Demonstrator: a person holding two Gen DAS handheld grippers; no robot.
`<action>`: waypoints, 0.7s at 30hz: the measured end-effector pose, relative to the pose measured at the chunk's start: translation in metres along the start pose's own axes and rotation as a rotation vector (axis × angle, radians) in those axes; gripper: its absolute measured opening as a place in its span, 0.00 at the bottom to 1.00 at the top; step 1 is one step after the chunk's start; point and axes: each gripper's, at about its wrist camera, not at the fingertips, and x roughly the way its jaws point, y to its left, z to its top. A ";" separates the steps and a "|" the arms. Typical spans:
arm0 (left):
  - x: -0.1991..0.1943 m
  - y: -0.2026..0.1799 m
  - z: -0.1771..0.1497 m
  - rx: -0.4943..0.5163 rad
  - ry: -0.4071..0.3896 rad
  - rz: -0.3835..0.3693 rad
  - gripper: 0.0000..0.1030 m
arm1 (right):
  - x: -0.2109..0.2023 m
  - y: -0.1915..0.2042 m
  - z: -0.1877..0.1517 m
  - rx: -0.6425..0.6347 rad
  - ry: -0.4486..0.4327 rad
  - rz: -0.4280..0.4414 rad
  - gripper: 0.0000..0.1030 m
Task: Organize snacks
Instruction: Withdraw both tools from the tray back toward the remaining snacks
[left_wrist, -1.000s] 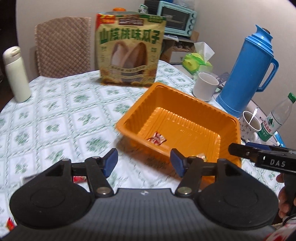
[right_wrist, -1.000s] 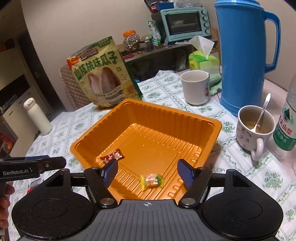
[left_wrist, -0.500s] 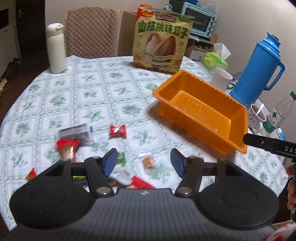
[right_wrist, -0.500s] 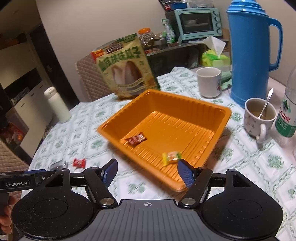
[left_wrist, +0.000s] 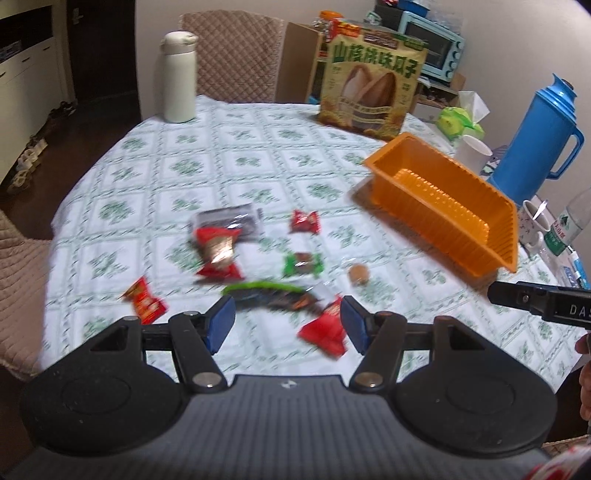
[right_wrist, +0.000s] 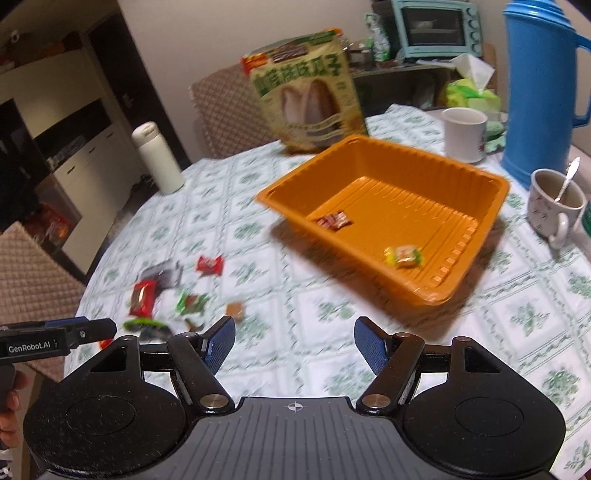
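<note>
We see both claws empty w/ pads apart: left claw (left_wrist: 287, 323) hangs over the loose snack pile, right claw (right_wrist: 294, 344) over bare tabletop (right_wrist: 295, 354) just short of the orange tray (right_wrist: 476, 236). Motion blur smears most wrappers, so their print is unreadable. In the left view the pile spreads from 9 to 1 o'clock of the claw: red packet (left_wrist: 144, 300), red-and-foil packet (left_wrist: 217, 252) overlapping a dark pouch (left_wrist: 229, 220), small red candy (left_wrist: 304, 222), green candy (left_wrist: 303, 264), round brown sweet (left_wrist: 359, 274), green-edged dark wrapper (left_wrist: 273, 294), and a red packet (left_wrist: 325, 328) partly hidden by the right pad. The tray's floor is hidden there; the right view shows two candies inside, red (right_wrist: 333, 221) and yellow-green (right_wrist: 403, 256). The seed bag (left_wrist: 373, 83) at 12 carries large Chinese characters, approx. legible. The other tool reads "GenRobot.AI" in the right view, "DAS" cut off by the frame edge in the left.
</note>
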 end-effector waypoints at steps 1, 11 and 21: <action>-0.002 0.003 -0.002 -0.003 0.001 0.009 0.58 | 0.002 0.004 -0.002 -0.006 0.008 0.004 0.69; -0.018 0.041 -0.024 -0.068 0.002 0.057 0.58 | 0.026 0.040 -0.022 -0.023 0.105 0.079 0.69; -0.021 0.073 -0.037 -0.101 0.010 0.081 0.58 | 0.061 0.077 -0.031 -0.012 0.173 0.103 0.69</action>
